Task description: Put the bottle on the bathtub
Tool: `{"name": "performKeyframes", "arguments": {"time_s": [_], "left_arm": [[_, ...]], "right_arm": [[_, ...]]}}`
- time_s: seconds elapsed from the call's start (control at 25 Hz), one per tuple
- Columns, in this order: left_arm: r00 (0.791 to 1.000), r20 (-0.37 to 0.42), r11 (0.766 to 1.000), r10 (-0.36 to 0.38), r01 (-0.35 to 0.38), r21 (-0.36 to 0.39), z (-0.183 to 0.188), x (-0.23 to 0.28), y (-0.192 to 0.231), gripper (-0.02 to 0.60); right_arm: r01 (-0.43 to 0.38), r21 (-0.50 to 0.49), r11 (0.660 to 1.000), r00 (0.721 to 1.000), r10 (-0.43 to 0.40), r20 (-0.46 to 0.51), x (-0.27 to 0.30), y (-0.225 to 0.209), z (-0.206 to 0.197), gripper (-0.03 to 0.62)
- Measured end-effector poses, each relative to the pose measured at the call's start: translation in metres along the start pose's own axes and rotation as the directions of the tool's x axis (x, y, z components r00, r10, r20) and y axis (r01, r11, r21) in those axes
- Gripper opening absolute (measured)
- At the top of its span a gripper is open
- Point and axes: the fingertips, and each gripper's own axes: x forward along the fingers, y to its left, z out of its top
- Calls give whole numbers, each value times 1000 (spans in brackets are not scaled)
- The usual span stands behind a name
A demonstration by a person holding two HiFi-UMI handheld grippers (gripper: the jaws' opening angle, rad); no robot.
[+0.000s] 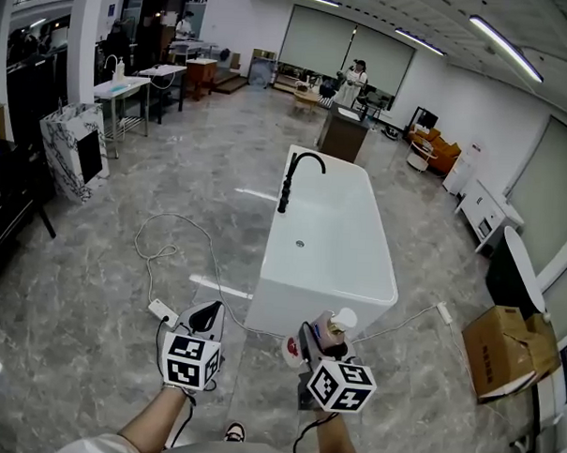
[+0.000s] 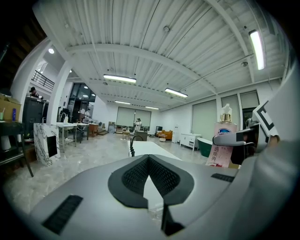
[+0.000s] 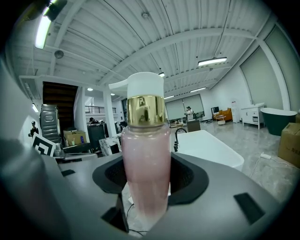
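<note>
While you stand at the short near end of the white bathtub [image 1: 332, 234], it is the biggest thing ahead of you, running lengthwise away, with its black faucet [image 1: 295, 179] on the left rim toward the far end. The near rim looks like a narrow, glossy ledge and is bare.

Your right hand-held gripper [image 1: 318, 343] is just short of the bathtub's near end, toward its right corner, and is clamped on the bottle [image 3: 145, 140]. The bottle stands upright between the pads, gripped around the lower half of its body. It hangs over the floor in front of the bathtub and is not yet above the rim. Your left hand-held gripper [image 1: 205, 315] is level with it on the bathtub's left side, clear of the wall. Its pads are pressed together at the tips with nothing between them.

The bottle looks like a tall, smooth cylinder of pink liquid, filled almost to the gold collar [image 3: 146, 110], with a white pump head [image 3: 143, 84] on top. You should expect it to be stiff and fairly heavy, with a slick round wall that could twist or slide in the pads. It will probably be top-heavy on its small base. The body below the collar is the place to hold it, never the pump, and it should meet the rim flat before you let go.
</note>
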Motion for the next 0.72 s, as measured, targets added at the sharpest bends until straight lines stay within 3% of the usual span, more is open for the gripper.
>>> {"name": "performKeyframes", "arguments": {"time_s": [0.72], "left_arm": [[999,19,999,45,-44,-4,21,87,4,3]], "right_arm": [[-40,-22,999,999,40,0,73,-62,34,238]]}}
